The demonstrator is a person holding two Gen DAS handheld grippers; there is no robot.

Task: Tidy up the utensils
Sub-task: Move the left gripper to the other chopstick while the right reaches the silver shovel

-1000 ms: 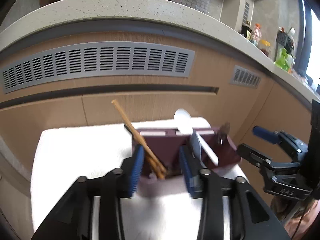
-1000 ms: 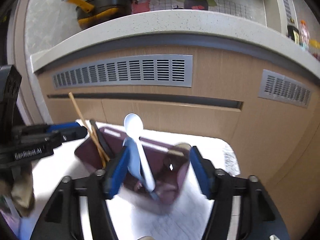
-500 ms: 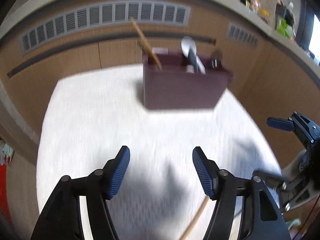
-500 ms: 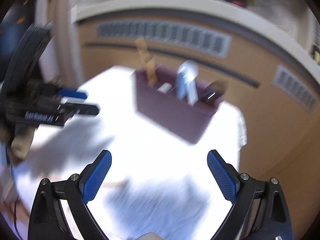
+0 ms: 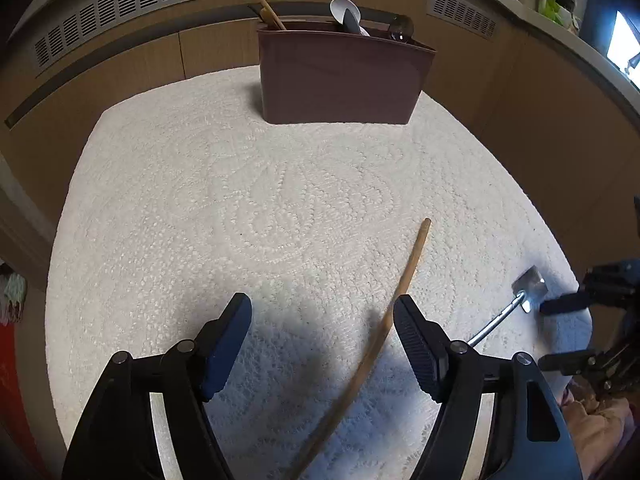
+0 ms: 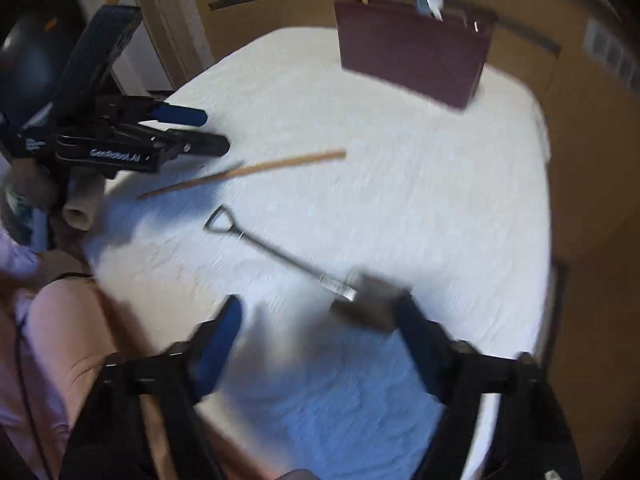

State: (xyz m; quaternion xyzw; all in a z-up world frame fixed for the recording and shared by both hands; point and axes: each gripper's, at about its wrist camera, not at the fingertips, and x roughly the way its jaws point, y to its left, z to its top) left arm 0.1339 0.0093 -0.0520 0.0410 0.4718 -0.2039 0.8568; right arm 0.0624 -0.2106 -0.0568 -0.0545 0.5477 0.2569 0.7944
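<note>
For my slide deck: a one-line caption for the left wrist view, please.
Open left gripper above a loose wooden chopstick on the white mat; maroon utensil holder behind, shovel-shaped metal spoon at right.

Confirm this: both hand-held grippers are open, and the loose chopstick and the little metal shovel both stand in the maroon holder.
Wrong on placement. In the right wrist view the chopstick and metal shovel lie on the white mat, outside the maroon holder. Both hand-held grippers are open.

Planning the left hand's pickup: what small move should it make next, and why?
Probably shift the left gripper slightly right and lower it over the loose chopstick, which lies flat on the white mat against the right finger; both fingers are open and empty.
</note>
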